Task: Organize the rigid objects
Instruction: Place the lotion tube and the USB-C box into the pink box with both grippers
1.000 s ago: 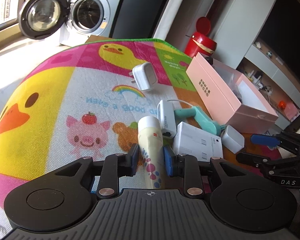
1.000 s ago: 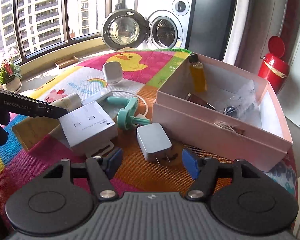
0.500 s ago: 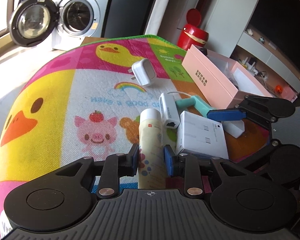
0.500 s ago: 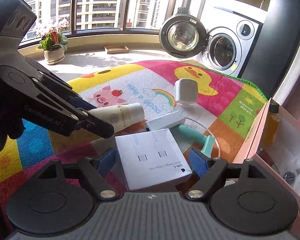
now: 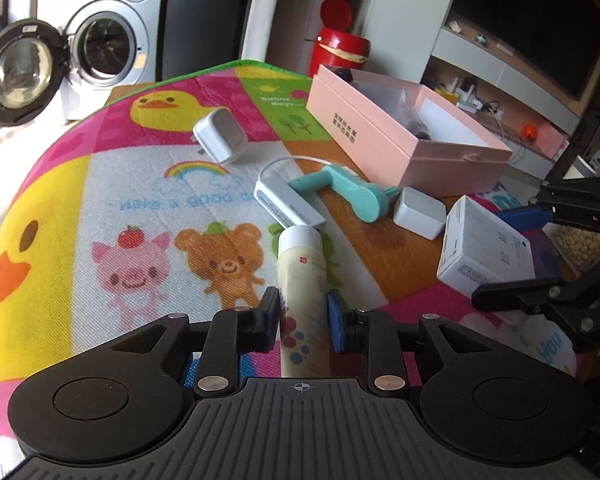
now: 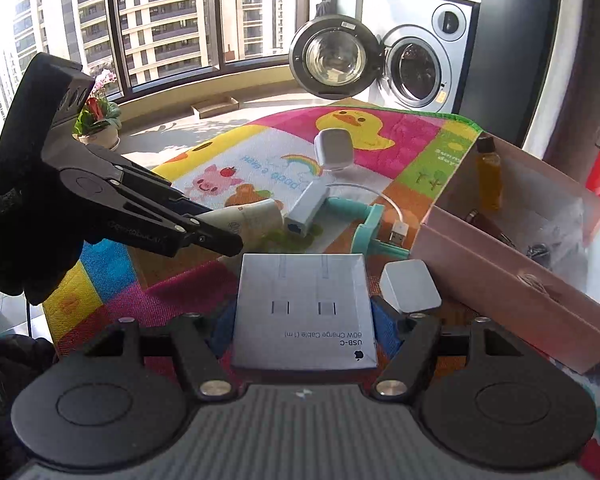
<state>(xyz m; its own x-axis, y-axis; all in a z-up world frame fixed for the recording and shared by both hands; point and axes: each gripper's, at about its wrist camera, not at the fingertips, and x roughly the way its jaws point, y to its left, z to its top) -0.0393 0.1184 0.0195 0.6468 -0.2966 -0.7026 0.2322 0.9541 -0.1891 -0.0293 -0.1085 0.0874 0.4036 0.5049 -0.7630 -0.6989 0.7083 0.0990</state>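
My left gripper (image 5: 303, 312) has its pads pressed on a cream tube (image 5: 302, 264) with coloured dots, and its jaws are closing. The tube's cap end points away over the cartoon mat (image 5: 100, 184). In the right wrist view the left gripper (image 6: 228, 240) comes in from the left with the tube (image 6: 256, 216). A white USB-C cable box (image 6: 304, 292) sits between the blue pads of my right gripper (image 6: 304, 324), whose jaws are closing on it. The left wrist view shows the box (image 5: 484, 248) tilted and raised off the mat. The open pink box (image 5: 380, 136) stands at the right.
On the mat lie a white charger (image 5: 220, 138), a white adapter with a cable (image 5: 288, 204), a teal handled tool (image 5: 352, 192) and a small white plug (image 5: 420, 212). The pink box holds a yellow bottle (image 6: 488, 172) and small items. A washing machine (image 6: 416, 64) stands beyond.
My right gripper swung from the small white plug to the white cable box, closed on it and raised it. My left gripper shifted and rolled a little with the tube.
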